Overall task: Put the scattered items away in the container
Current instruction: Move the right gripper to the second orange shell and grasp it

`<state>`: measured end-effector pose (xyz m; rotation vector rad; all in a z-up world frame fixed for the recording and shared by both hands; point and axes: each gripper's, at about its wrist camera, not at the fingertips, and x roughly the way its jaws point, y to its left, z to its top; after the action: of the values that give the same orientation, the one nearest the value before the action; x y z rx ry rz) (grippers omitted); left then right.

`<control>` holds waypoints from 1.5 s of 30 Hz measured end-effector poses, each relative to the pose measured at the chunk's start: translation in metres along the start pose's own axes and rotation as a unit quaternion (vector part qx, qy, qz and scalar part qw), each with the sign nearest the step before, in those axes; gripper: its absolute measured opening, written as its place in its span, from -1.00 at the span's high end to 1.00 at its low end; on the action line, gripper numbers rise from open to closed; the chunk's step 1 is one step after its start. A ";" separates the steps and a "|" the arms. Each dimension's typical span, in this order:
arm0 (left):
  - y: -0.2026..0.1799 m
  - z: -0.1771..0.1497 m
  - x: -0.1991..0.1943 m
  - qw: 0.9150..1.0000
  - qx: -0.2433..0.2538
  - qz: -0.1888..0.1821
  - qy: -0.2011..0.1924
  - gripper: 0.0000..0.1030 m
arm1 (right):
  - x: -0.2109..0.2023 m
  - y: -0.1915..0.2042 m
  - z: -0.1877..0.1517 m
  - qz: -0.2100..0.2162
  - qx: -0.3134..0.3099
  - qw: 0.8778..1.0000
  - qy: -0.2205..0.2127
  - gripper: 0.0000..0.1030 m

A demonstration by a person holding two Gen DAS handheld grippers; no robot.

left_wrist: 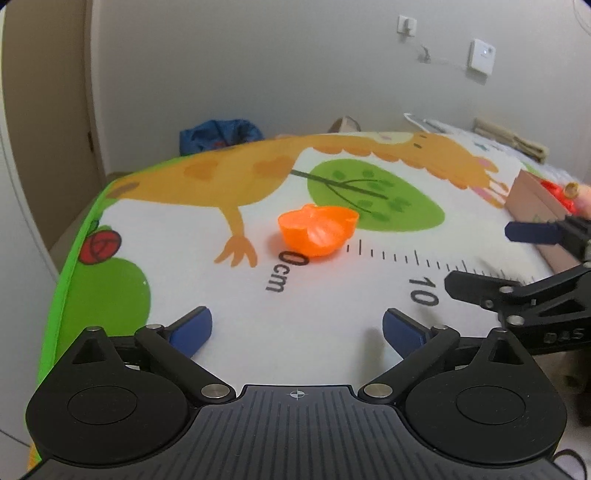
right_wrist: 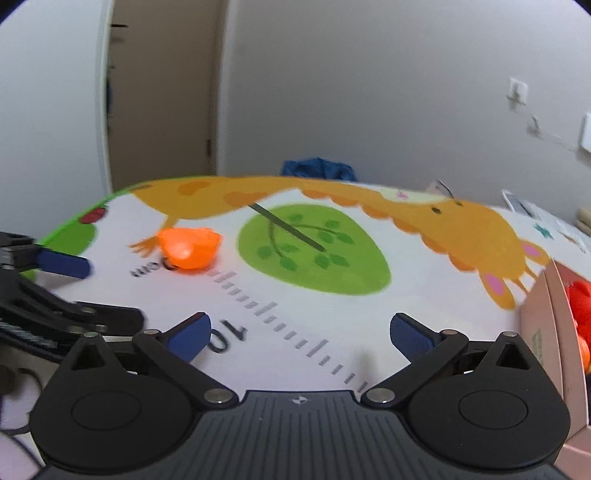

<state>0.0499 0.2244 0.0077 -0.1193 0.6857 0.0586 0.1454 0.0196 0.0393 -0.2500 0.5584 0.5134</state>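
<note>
Domestic room, likely a bedroom. Indicated by a children's giraffe height-chart mat [left_wrist: 258,206], plain painted walls with a wall switch [left_wrist: 407,25], an interior door [right_wrist: 162,92], and folded linens [left_wrist: 511,142].

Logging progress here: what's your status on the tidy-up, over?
Left gripper open, empty. Right gripper open, empty. Orange cup loose on mat, ahead of left gripper. Box at right holds red items. Path clear.

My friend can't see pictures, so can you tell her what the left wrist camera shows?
An orange toy cup sits alone on a giraffe play mat, by the printed "0cm" mark. The left gripper is open and empty in front of it. At the right edge are the right gripper and a cardboard box holding red toys.
</note>
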 end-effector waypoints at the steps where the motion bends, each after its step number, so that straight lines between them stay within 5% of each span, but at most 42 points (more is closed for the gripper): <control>1: -0.001 0.000 0.000 1.000 -0.001 -0.002 0.000 -1.00 | 0.003 -0.003 0.001 -0.002 0.009 1.000 0.010 -1.00; 7: -0.007 -0.001 0.004 1.000 0.011 0.008 0.005 -1.00 | 0.023 -0.021 -0.002 0.006 0.064 0.995 0.072 -1.00; 45: -0.002 -0.015 -0.011 0.998 0.010 0.054 0.016 -1.00 | 0.022 -0.015 0.002 0.003 0.069 0.995 0.070 -1.00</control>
<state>0.0323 0.2207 0.0036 -0.0641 0.7234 0.1538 0.1706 0.0161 0.0299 -0.1534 0.7283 0.4626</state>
